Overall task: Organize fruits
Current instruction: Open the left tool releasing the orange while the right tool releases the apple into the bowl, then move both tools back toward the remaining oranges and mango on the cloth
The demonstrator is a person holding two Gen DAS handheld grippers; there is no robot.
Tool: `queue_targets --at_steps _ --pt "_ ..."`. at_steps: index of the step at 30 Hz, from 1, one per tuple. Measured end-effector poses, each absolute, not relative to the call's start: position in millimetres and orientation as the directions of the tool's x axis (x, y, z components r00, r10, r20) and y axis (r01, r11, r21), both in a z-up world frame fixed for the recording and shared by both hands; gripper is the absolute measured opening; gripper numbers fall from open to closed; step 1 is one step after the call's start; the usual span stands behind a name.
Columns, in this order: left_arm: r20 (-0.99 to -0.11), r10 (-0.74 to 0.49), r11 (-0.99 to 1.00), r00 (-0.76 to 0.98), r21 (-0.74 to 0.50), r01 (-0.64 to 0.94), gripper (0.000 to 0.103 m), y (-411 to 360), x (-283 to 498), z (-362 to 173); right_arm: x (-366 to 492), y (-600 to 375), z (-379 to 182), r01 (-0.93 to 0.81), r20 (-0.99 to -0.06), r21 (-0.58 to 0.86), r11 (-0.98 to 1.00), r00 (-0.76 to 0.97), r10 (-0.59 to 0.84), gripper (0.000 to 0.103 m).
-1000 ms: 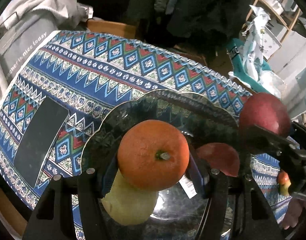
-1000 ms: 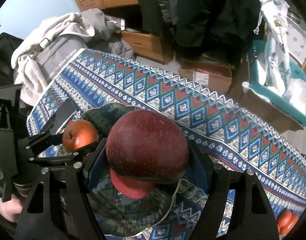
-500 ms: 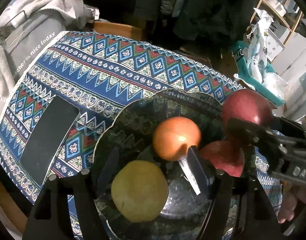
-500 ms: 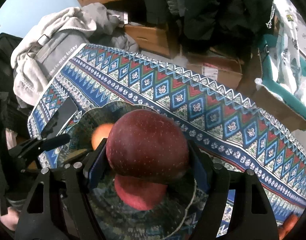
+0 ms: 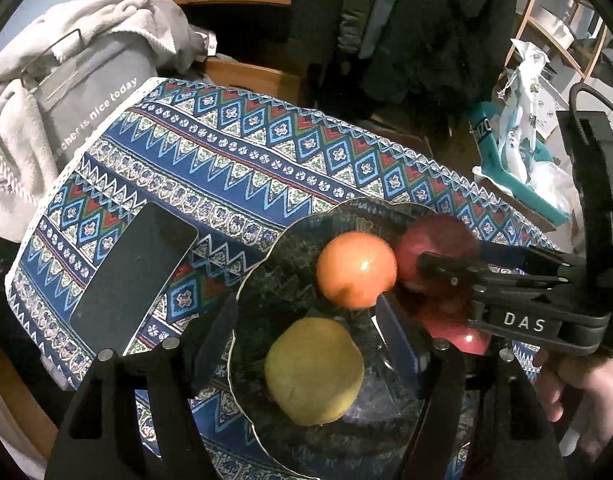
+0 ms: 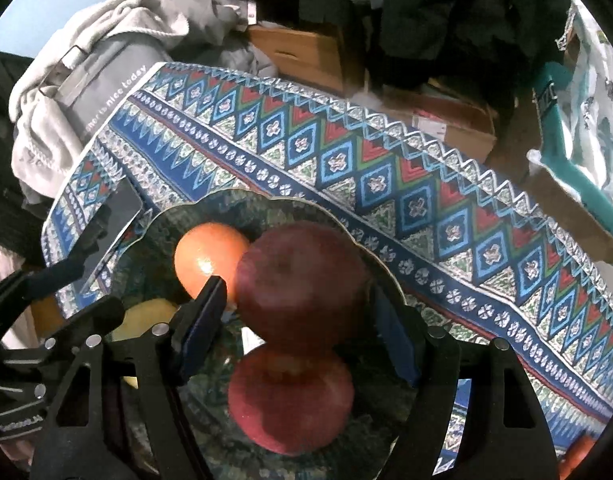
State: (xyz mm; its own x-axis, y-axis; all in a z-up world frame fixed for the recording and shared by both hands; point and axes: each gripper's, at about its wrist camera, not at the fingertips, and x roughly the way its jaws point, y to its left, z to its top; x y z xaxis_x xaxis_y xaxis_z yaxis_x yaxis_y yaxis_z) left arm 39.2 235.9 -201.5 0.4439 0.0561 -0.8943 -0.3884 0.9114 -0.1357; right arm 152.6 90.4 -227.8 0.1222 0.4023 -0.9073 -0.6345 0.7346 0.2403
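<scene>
Patterned tablecloth [image 5: 242, 160], glass plate [image 5: 266, 264]; right gripper [image 6: 298, 320] clamps firm, smooth dark apple [image 6: 302, 284] at widest girth; left gripper [image 5: 306, 332] released, empty.

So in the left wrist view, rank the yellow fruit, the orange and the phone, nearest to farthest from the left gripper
1. Yellow fruit: in the glass plate, between the left gripper fingers.
2. Orange: just past the fingertips, farther into the plate.
3. Phone: off to the left on the patterned cloth.

Orange [image 5: 356, 269], yellow-green apple [image 5: 314, 372] and bright red apple [image 6: 290, 400] rest in dark scalloped glass plate [image 5: 266, 256]. Dark red apple [image 6: 302, 280] sits directly above the bright red one, beside the orange.
</scene>
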Motion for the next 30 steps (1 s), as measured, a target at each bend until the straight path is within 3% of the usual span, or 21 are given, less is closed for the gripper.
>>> queue_targets --at_steps 30 --pt "-0.829 0.109 0.930 0.548 -0.109 -0.350 0.073 220.1 17.5 -136.0 118.9 64.0 -130.7 -0.651 -0.834 0.056 0.757 0.386 0.393 0.076"
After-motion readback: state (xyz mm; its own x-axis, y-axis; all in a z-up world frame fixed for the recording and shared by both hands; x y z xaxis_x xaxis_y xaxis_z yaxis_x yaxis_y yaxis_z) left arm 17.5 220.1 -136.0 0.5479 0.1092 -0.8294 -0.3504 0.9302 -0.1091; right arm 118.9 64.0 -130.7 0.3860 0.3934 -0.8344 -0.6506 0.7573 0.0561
